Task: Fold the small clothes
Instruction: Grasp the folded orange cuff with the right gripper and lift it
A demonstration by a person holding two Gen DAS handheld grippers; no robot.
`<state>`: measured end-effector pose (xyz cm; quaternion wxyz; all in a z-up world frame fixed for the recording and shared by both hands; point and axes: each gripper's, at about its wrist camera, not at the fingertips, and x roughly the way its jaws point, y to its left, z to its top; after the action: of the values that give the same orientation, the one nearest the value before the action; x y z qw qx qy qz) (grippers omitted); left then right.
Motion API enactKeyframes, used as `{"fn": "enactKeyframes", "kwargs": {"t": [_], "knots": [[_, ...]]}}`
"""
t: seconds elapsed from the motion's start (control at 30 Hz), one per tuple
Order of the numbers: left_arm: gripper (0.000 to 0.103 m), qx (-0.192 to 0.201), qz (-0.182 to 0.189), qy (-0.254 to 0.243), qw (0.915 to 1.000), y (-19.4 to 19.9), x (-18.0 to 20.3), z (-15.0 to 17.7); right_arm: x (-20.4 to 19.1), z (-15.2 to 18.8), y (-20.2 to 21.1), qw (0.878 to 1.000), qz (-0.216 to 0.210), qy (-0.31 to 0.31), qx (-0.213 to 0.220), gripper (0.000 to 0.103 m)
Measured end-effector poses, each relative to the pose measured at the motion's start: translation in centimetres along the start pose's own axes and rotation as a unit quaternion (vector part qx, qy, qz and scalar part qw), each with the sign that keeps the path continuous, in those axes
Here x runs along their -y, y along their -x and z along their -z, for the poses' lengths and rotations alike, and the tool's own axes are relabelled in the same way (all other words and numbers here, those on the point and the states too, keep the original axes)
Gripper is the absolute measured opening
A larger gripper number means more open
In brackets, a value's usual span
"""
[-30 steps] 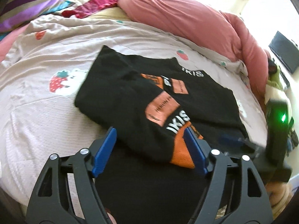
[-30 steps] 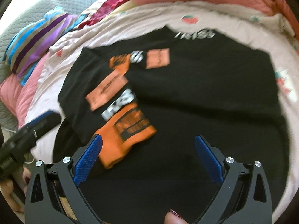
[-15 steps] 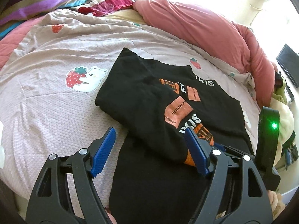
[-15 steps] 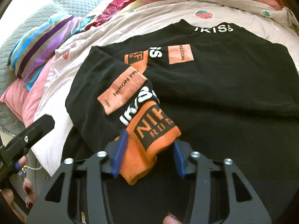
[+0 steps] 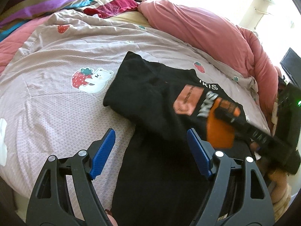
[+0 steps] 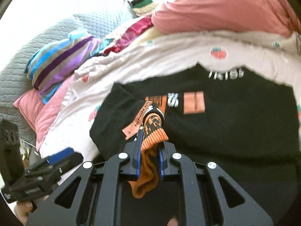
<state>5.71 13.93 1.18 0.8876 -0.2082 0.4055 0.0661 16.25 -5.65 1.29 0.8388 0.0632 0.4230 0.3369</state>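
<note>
A black sweatshirt [image 5: 150, 86] with orange patches and white lettering lies on the bed, one sleeve folded across its front. The sleeve ends in an orange ribbed cuff [image 6: 152, 130]. My right gripper [image 6: 150, 141] has its jaws closing, and the blue pads press on that cuff, lifting it off the body [image 6: 225, 131]. In the left wrist view the cuff [image 5: 219, 131] hangs blurred from the right gripper [image 5: 225, 114]. My left gripper [image 5: 150, 133] is open above the sweatshirt's near left edge and grips nothing. It also shows low and left in the right wrist view as the left gripper [image 6: 62, 156].
The bed sheet [image 5: 56, 103] is pale pink with strawberry prints. A pink duvet [image 5: 197, 24] is bunched along the far and right sides. A striped pillow [image 6: 60, 64] and a dark red cloth [image 5: 112, 7] lie at the far left.
My right gripper went from wide open to shut on the orange cuff and rose, pulling the sleeve up. My left gripper stayed open and hardly moved.
</note>
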Motion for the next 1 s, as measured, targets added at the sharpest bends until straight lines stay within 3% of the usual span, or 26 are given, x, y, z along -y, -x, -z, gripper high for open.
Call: {"fn": "enactKeyframes", "kwargs": {"t": [0.47,1.0], "knots": [[0.070,0.013,-0.004,0.005,0.9999,0.4,0.3,-0.5,3.7,-4.5,5.0,0.993,0.072,0.014,0.091,0.011],[0.070,0.004,-0.004,-0.038,0.9993,-1.2,3.8,-1.5,9.4,-4.2,6.9,0.986,0.129,-0.023,0.104,0.011]]}}
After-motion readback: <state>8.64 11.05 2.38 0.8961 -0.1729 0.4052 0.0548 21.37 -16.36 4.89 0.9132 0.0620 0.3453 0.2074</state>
